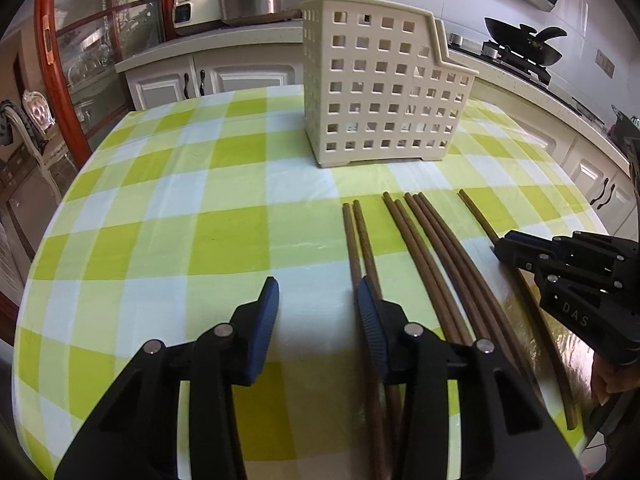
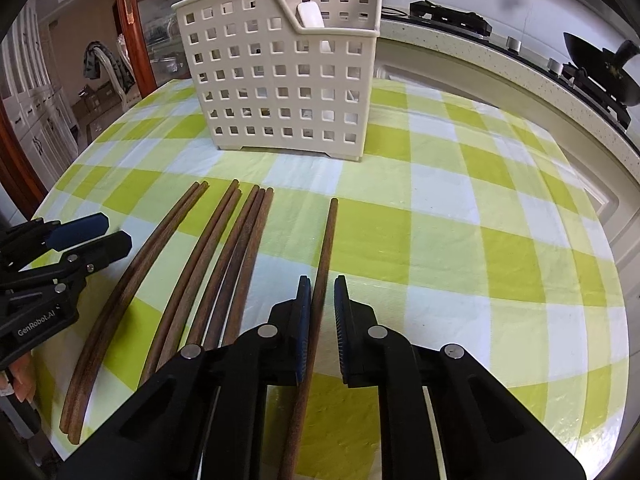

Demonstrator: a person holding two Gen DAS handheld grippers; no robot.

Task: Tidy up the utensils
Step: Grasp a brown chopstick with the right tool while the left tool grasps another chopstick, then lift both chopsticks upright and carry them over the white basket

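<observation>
Right gripper (image 2: 322, 320) standing narrow around lone chopstick (image 2: 325, 264), left pad touching it, right pad just clear. Left gripper (image 1: 318, 312) standing half wide, nothing between pads, right pad lying against leftmost chopstick pair (image 1: 358, 240). Perforated cream basket (image 2: 276, 80) sitting upright on checked tablecloth (image 2: 460, 240) beyond chopsticks

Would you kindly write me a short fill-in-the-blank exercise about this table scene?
1. The chopsticks lie on a checked ____.
2. Behind them stands a perforated cream ____.
3. Between the jaws of the right gripper lies a single ____.
4. The chopsticks on the table number ____.

Missing words: tablecloth; basket; chopstick; eight.
</observation>
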